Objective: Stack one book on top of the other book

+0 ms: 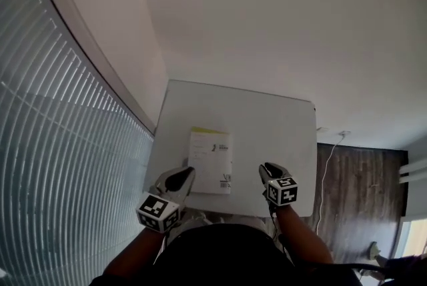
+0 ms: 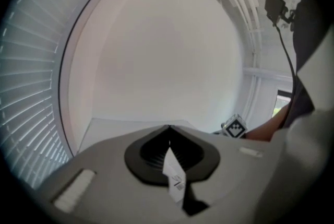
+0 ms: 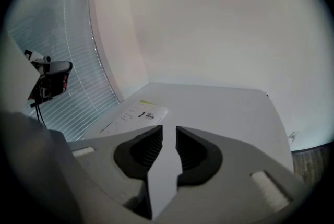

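Your left claw [image 2: 168, 129] is clenched on nothing; your right claw [image 3: 168, 131] stands slightly parted, empty. The right gripper view, unlike the left, shows the white book [image 3: 136, 113] ahead-left of that claw on the table [image 3: 224, 108].

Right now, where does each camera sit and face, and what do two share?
Head view: on the person's head, steeply down at table and stacked books; forearms, left hand-held gripper, right hand-held gripper show.
Left gripper view: on the left one, facing across the table toward the wall; its shut jaws, the other's marker cube.
Right gripper view: on the right one, facing table and blinds; its parted, empty jaws.
Shared: head and right gripper views show the books.
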The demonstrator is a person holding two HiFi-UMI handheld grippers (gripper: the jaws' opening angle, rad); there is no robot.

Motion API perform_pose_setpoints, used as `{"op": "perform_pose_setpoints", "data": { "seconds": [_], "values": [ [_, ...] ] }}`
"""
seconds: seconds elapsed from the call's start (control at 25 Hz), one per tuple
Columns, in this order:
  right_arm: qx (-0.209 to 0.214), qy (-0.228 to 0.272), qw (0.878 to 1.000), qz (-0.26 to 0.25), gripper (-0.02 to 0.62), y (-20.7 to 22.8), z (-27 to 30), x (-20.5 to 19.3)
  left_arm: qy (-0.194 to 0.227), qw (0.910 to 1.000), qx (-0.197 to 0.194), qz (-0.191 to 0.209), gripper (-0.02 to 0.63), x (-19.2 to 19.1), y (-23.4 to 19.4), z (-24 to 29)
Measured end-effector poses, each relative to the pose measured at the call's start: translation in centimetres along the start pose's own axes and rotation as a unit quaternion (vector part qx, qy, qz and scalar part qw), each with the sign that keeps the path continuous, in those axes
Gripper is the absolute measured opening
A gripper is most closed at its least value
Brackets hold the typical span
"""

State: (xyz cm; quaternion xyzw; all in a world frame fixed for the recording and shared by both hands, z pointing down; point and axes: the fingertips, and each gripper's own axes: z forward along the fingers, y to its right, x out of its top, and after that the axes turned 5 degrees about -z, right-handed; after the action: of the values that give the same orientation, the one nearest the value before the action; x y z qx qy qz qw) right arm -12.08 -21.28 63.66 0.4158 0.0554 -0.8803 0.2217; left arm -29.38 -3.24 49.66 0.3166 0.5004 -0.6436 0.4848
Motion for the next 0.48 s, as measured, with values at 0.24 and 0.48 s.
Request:
{"op": "perform_pose_setpoints", "data": {
  "seconds": [0.24,0.48],
  "values": [
    [-0.039,0.045,0.998,-0.006,0.053,3.9,-2.6,-0.5,0.010,0.9996,-0.024,0.010,0.003,-1.0,1.9,3.4],
    [-0.049,0.101,0.994,-0.007,0.005,5.3,-5.7,1.9,-0.002,0.9995,-0.027,0.016,0.003,0.6,4.4,4.7]
  ]
}}
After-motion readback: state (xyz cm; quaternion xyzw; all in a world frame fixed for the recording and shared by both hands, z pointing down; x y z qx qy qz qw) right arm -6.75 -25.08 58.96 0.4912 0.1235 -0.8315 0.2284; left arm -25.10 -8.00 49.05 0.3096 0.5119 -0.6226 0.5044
